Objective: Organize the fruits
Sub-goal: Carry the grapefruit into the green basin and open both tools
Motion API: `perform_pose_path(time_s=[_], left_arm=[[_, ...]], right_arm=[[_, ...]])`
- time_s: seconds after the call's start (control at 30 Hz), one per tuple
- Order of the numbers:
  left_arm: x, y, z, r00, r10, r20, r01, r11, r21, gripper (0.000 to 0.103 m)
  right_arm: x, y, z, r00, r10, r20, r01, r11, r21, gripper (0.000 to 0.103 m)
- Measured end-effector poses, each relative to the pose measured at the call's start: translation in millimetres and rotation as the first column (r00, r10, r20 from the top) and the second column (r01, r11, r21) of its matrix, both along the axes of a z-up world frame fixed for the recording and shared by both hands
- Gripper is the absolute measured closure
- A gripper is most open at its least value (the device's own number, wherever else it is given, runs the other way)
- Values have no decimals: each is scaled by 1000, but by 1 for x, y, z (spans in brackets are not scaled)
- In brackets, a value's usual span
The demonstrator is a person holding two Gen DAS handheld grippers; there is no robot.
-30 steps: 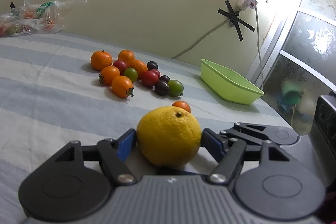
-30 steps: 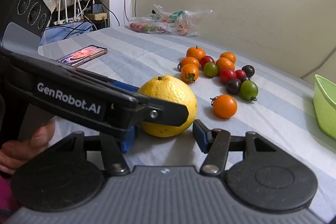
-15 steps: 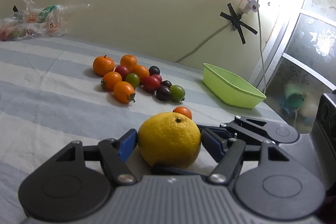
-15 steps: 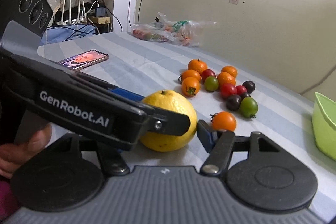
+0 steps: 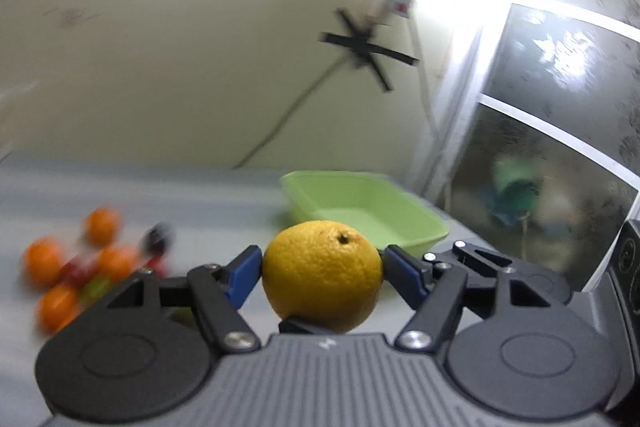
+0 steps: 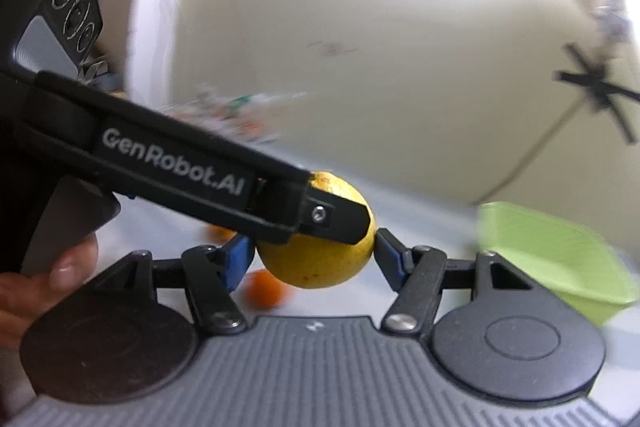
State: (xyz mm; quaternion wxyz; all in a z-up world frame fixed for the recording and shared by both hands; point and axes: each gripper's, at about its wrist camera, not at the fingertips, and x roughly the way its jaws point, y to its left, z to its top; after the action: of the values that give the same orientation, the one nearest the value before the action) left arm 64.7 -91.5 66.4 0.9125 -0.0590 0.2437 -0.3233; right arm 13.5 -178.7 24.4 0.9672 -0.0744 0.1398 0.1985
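Observation:
A large yellow citrus fruit (image 5: 320,279) hangs in the air above the striped cloth. My left gripper (image 5: 322,267) is shut on it, a blue pad pressed to each side. My right gripper (image 6: 312,255) grips the same fruit (image 6: 320,269) crosswise, and its pads also touch both sides. The left gripper's finger (image 6: 240,183) crosses in front of the fruit in the right wrist view. A light green bin (image 5: 360,203) stands just beyond the fruit, also visible as the green bin (image 6: 560,251) at the right. It holds nothing that I can see.
A blurred cluster of small orange, red and dark fruits (image 5: 80,267) lies on the cloth at the left. One orange tomato (image 6: 266,289) sits below the held fruit. A person's hand (image 6: 48,287) holds the left gripper. A plastic bag (image 6: 240,111) lies far back by the wall.
The yellow fruit has been lifted off the cloth and carried toward the green bin, which is now much closer. The right gripper's pads closed in around the fruit. The small fruits slid to the left.

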Motion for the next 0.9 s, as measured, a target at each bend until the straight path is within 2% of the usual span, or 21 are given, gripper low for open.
perform_pose_path(time_s=[0.13,0.33,0.47,0.6,0.63,0.77,0.9], left_arm=[[41,-56,3,996,-87,-8,87,996,3,34],[100,-111,-15,988,-128,-92,129,991,13,34],[124,-129,-31,979,-127,-160,132,991,22,34],[133,-138,-45,972,-120,-202,130,991,40,32],[133,-138,-47,973,-114,-202,124,992,37,31],[124,-132,-45,979,-109,-172,116,993,33,29],[98,-91,-20,993,-95,-64,96,995,2,29]], right_arm=[[22,-50,6,993,-121,5,121,992,21,35],[65,-116,2,974,-217,-72,221,974,54,35],[86,-135,-10,963,-236,-133,244,969,45,35],[95,-140,-20,953,-259,-158,270,961,55,34],[95,-142,-21,952,-261,-161,275,959,71,34],[93,-143,-22,946,-302,-116,308,951,38,27],[83,-148,-18,953,-293,-83,299,951,77,27]])
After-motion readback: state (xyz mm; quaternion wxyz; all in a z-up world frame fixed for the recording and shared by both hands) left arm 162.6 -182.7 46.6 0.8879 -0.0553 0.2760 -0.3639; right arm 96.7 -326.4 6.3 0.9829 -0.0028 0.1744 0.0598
